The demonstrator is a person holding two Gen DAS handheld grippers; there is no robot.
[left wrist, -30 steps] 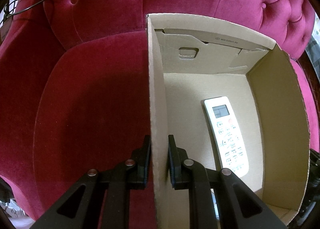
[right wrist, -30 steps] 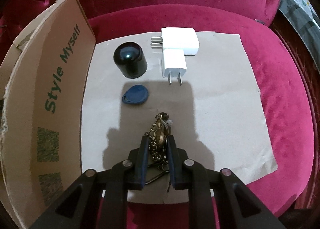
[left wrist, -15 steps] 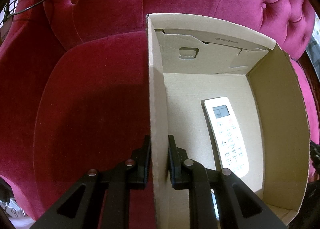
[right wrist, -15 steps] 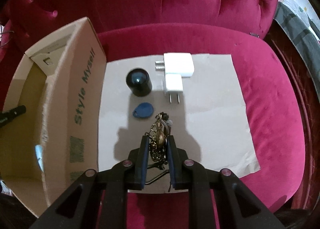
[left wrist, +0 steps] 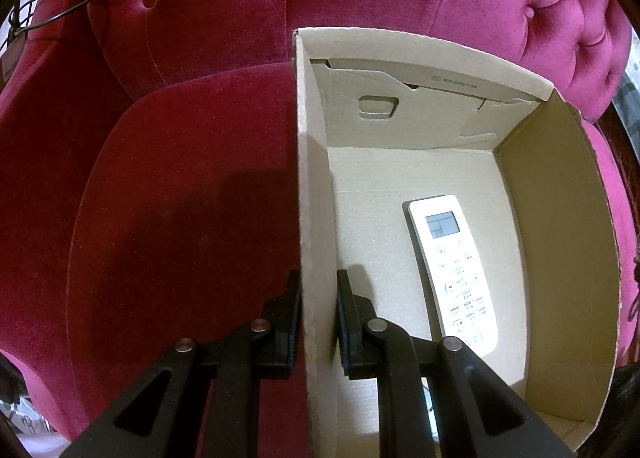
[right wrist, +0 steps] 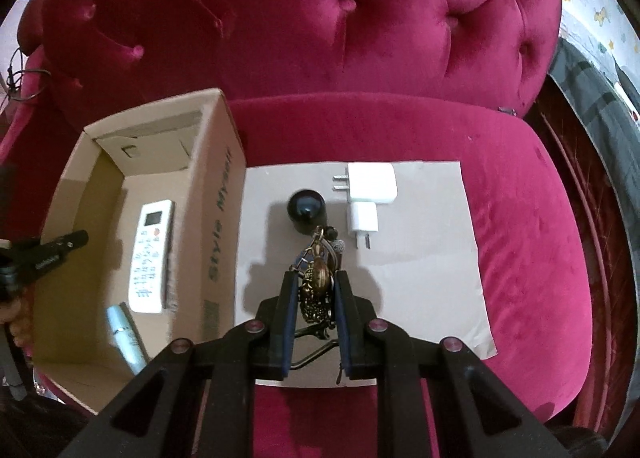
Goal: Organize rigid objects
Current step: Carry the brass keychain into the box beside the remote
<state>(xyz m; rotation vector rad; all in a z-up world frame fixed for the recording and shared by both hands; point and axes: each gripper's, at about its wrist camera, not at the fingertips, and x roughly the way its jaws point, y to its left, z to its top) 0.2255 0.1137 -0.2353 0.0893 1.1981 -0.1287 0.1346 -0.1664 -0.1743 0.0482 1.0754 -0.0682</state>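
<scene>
My right gripper is shut on a brass keychain and holds it up above the grey paper sheet. On the sheet lie a black round cap and two white plug adapters. The blue tag is hidden behind the keychain. My left gripper is shut on the left wall of the open cardboard box. Inside the box lies a white remote, which also shows in the right wrist view, with a light blue tube next to it.
Everything rests on a red velvet tufted sofa. The box stands left of the paper sheet, its wall printed with green letters. A patterned cloth lies off the sofa's right side.
My right gripper has risen and drawn back with the keychain, so the box interior now shows. The left gripper has stayed on the box wall.
</scene>
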